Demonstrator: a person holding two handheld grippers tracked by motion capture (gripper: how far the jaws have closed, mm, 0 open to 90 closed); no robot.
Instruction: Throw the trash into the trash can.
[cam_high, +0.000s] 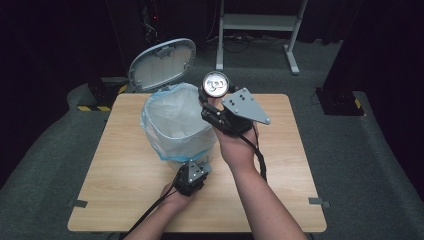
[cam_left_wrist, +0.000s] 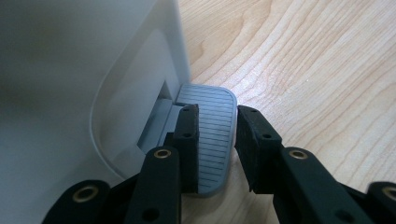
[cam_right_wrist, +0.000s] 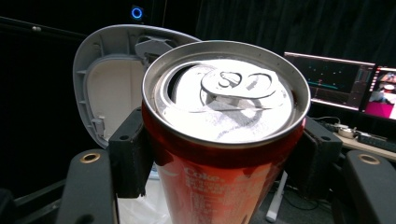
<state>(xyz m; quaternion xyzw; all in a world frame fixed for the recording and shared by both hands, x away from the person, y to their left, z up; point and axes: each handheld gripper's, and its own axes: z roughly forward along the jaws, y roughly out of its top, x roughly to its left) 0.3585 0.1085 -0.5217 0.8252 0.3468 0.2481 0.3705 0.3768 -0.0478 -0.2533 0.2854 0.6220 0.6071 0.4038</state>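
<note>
We see our left gripper (cam_left_wrist: 217, 144) jaws straddling the bin's grey ribbed pedal (cam_left_wrist: 212, 135), white bin wall (cam_left_wrist: 70, 93) just left of it, wooden table (cam_left_wrist: 303, 60) to its right.

Opened red can (cam_right_wrist: 224, 140) upright beside lidded-open bin (cam_high: 175, 125); grey pedal (cam_left_wrist: 210, 140) at base

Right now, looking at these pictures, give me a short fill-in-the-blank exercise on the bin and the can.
1. The right gripper is shut on a red ____.
2. The lid of the bin stands ____.
3. The left gripper presses on the bin's grey ____.
4. The bin stands on a ____ table.

Missing words: can; open; pedal; wooden
</note>
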